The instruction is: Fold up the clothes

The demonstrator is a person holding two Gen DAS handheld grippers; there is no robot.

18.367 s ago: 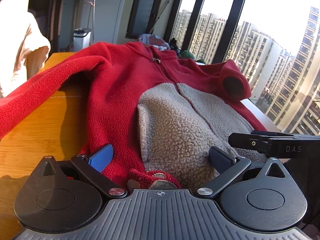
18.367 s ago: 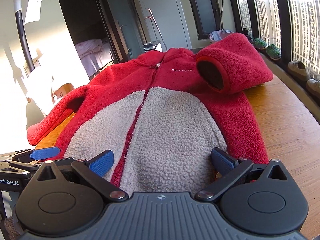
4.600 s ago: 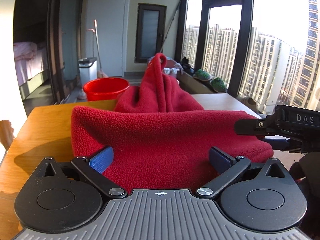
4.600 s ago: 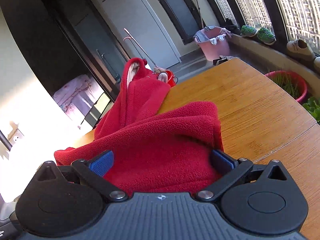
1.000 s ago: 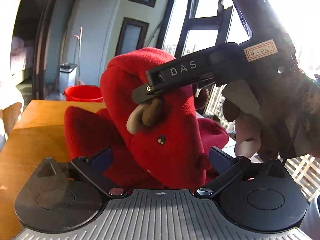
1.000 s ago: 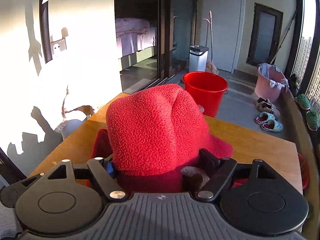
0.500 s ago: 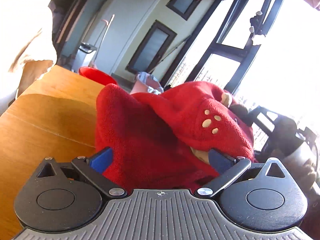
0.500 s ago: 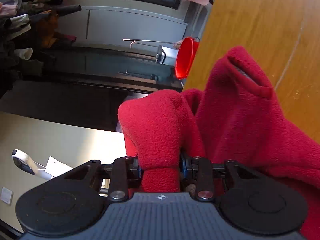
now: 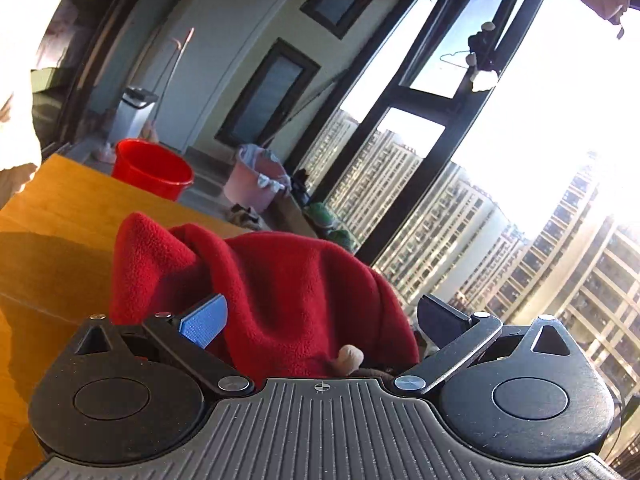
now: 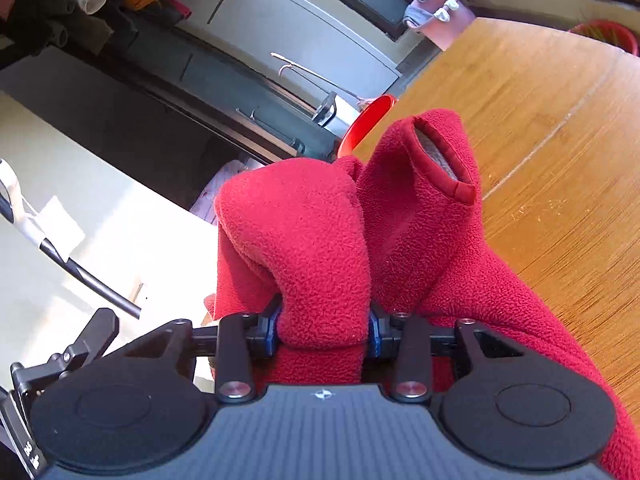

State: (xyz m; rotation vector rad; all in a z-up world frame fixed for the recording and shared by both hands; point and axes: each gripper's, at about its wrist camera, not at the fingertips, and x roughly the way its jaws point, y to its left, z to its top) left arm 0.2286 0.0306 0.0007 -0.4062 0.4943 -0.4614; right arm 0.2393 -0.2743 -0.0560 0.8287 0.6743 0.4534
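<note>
The red fleece jacket (image 9: pixel 296 292) lies bunched on the wooden table (image 9: pixel 60 216). My left gripper (image 9: pixel 320 316) is open, its jaws spread wide on either side of the red mound, with a small beige knob of the jacket just in front of its base. In the right wrist view my right gripper (image 10: pixel 324 332) is shut on a thick fold of the red jacket (image 10: pixel 304 236). A sleeve cuff (image 10: pixel 440 160) stands open beside that fold, and the rest of the jacket trails down to the right over the table (image 10: pixel 560 120).
A red bucket (image 9: pixel 152 168) and a pink laundry basket (image 9: pixel 256 176) stand on the floor beyond the table. Tall windows (image 9: pixel 400 160) are on the right. A white bin (image 9: pixel 134 116) stands by the door. The left gripper's frame (image 10: pixel 60 364) shows at the lower left of the right wrist view.
The left wrist view has tilted up and the jacket mound sits lower between its jaws. The right gripper stays shut on the fold and has shifted slightly, showing more of the table.
</note>
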